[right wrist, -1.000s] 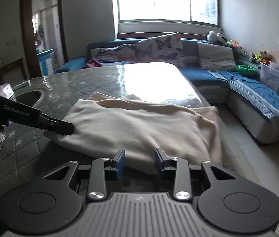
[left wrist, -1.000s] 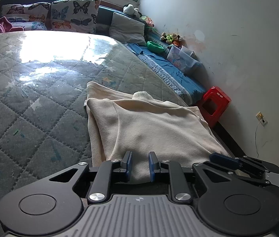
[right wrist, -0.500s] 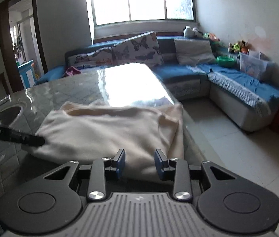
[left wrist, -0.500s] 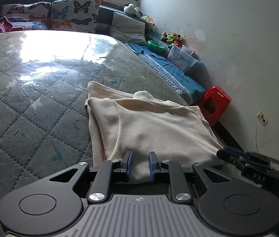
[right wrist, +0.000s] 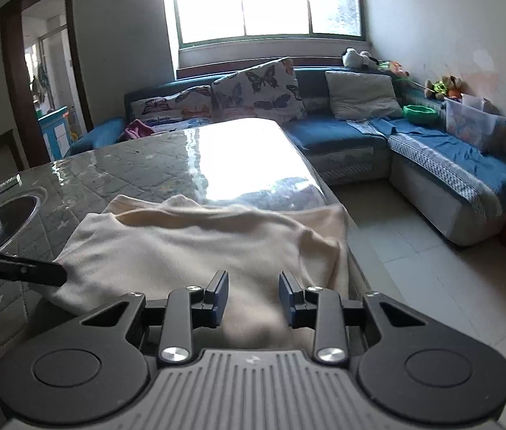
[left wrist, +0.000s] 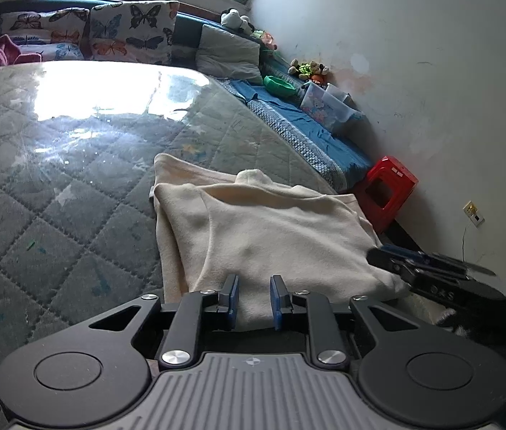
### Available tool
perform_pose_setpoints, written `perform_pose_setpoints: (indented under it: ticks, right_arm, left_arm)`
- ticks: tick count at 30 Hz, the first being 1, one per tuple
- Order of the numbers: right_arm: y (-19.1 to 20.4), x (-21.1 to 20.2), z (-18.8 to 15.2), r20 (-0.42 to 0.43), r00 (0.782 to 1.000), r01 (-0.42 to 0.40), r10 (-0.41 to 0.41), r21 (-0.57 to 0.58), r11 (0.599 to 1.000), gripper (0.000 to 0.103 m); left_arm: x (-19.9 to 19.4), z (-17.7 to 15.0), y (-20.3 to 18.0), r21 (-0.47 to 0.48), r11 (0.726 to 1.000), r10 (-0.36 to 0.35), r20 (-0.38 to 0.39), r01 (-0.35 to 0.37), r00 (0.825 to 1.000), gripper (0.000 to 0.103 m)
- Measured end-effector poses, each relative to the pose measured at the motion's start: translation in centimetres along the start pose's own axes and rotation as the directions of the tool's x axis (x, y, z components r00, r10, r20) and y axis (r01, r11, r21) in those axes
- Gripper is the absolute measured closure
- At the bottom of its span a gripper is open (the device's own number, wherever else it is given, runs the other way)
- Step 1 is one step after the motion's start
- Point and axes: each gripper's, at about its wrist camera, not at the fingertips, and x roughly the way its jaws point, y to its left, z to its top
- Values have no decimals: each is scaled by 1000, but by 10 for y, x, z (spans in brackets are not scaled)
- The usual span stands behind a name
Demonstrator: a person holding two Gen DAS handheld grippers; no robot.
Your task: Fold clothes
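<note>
A cream fleece garment point(left wrist: 270, 229), partly folded into a rough rectangle, is laid on the grey quilted desk covered with clear plastic point(left wrist: 73, 186), at the desk's near right corner as seen from the left wrist view; its right side runs along the desk's right edge and a little of it hangs over that edge in the right wrist view point(right wrist: 195, 247). The black left gripper with blue pads point(left wrist: 254, 302) is held at the near edge of the garment, its jaws parted by a narrow gap with cream cloth seen between them; whether the cloth is pinched cannot be told. The black right gripper with blue pads point(right wrist: 253, 299) is placed at the garment's near right part, its jaws set wider apart over the cloth with nothing gripped. A blue corner sofa point(right wrist: 432, 150) with butterfly-print cushions point(right wrist: 256, 89) is seen beyond the desk, and a red plastic stool point(left wrist: 389, 186) stands by the white wall.
</note>
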Motion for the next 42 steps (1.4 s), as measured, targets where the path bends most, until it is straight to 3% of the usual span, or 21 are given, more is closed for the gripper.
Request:
perform_pose_setpoints:
  ticks: [8, 15, 18, 24, 29, 31, 37, 40, 42]
  right_arm:
    - [-11, 37, 19, -49, 998, 46, -47, -3, 999, 72]
    - [-9, 44, 34, -29, 999, 25, -25, -8, 1000, 72]
    - [-3, 62, 41, -57, 998, 28, -30, -32, 999, 72]
    - [1, 63, 41, -58, 998, 36, -40, -56, 998, 71]
    - [7, 38, 34, -26, 999, 36, -37, -64, 997, 65]
    - [9, 28, 29, -15, 999, 34, -35, -59, 998, 53]
    - [18, 3, 16, 7, 999, 36, -35, -46, 998, 46]
    - [25, -7, 9, 17, 999, 44, -43, -42, 998, 33]
    - [29, -11, 5, 22, 999, 46, -45, -33, 998, 32]
  left_arm:
    - [2, -2, 6, -22, 1000, 8, -7, -8, 1000, 82]
    - [4, 0, 6, -20, 1000, 7, -12, -7, 1000, 82]
    - [5, 0, 6, -23, 1000, 10, -15, -10, 1000, 82]
    - [4, 2, -1, -8, 1000, 9, -20, -9, 1000, 72]
    - [0, 1, -7, 10, 1000, 11, -10, -10, 1000, 59]
    - [-3, 0, -9, 16, 1000, 14, -2, -14, 1000, 56]
    - [-14, -3, -12, 35, 999, 38, 16, -39, 999, 45]
    - [-21, -6, -13, 57, 996, 63, 29, -64, 998, 39]
    - [-26, -8, -12, 64, 995, 81, 36, -83, 996, 34]
